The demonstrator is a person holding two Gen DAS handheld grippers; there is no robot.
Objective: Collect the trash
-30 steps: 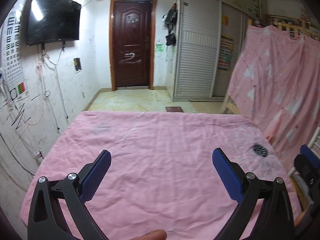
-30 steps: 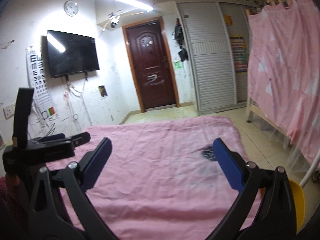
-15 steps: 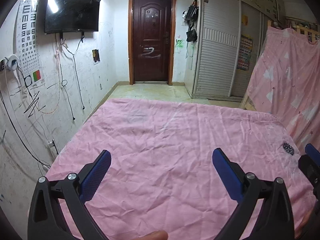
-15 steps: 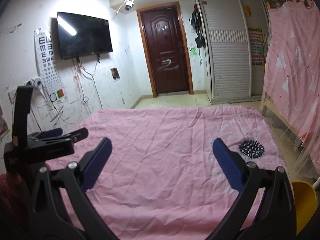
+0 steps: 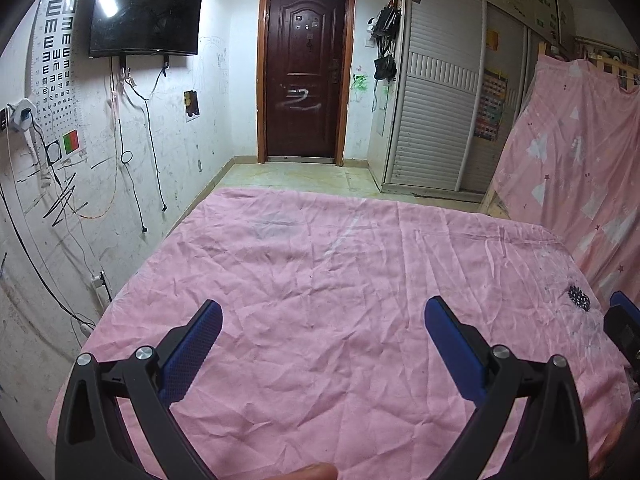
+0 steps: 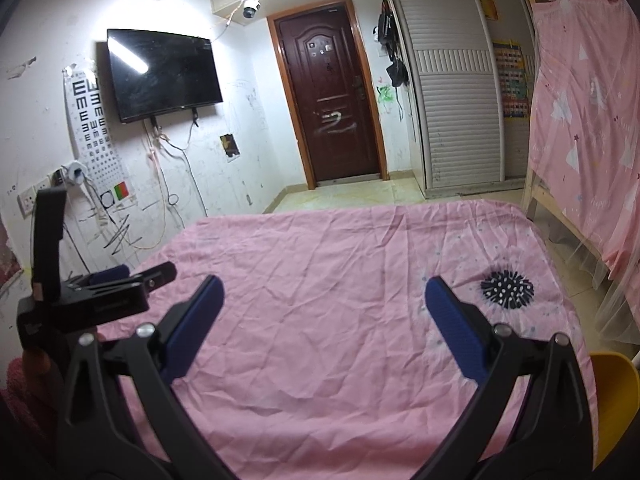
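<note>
My left gripper [image 5: 322, 312] is open and empty above a pink wrinkled sheet [image 5: 340, 300] that covers a flat surface. My right gripper [image 6: 322, 290] is open and empty above the same sheet [image 6: 320, 280]. No loose trash shows on the sheet. A black spiky print [image 6: 507, 289] marks the sheet at the right; it also shows in the left wrist view [image 5: 579, 297]. The left gripper appears at the left of the right wrist view [image 6: 100, 292]; part of the right gripper shows at the right edge of the left wrist view [image 5: 622, 320].
A yellow container [image 6: 614, 392] sits beyond the sheet's near right corner. A pink curtain [image 6: 588, 112] hangs over a wooden frame at the right. A white wall with cables, an eye chart and a TV [image 5: 144, 12] runs along the left. A dark door [image 5: 306, 76] stands at the back.
Both cameras have tilted and pulled back, so more of the sheet and the room's far end shows. The yellow container has come further into the right wrist view. Both grippers stay open.
</note>
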